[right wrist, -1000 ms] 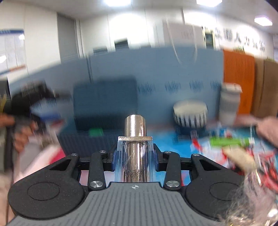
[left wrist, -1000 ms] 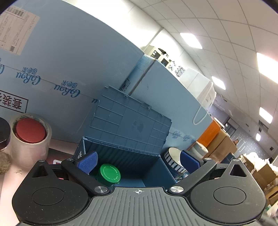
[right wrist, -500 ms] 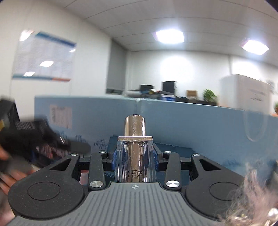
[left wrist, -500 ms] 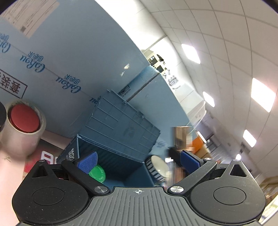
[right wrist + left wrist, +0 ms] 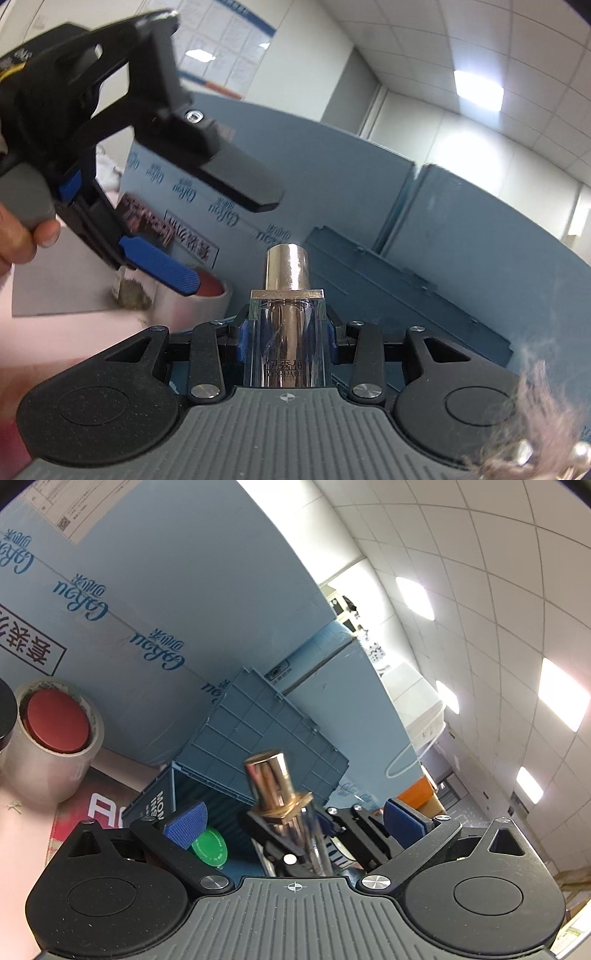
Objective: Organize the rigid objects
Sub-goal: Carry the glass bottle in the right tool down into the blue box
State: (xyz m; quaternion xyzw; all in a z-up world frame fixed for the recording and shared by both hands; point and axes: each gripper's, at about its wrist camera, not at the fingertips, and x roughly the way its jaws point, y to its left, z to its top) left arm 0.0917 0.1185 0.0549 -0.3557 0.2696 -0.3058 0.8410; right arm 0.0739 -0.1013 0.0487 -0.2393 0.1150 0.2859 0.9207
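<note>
Nearest the right wrist camera, the right gripper point(image 5: 288, 332) is pinching a clear, square-bodied perfume bottle point(image 5: 287, 343) with a polished metal cap; the blue pads press on both its flanks and the cap points forward, away from the camera. A tuft of grey fur point(image 5: 532, 417) intrudes at the lower right of that view; what it belongs to cannot be told.

Just beyond, the left gripper point(image 5: 293, 821) stands spread and empty, its blue pads point(image 5: 184, 825) well apart. The bottle sits in the gap between them but touches neither.

Behind the bottle lies the blue crate point(image 5: 207, 808), lid point(image 5: 266, 738) raised against the blue cartons point(image 5: 166, 602). A green cap point(image 5: 209, 846) already rests inside. Left of the crate, a tape roll point(image 5: 48, 746) with a red cap point(image 5: 57, 722) in its core stands on the bench point(image 5: 22, 834).

Assessment: the step in hand is carriage of the bottle toward the crate. The next move calls for bringing it over the opening, clear of the left gripper and the raised lid, lowering it beside the green cap, and only then releasing.
</note>
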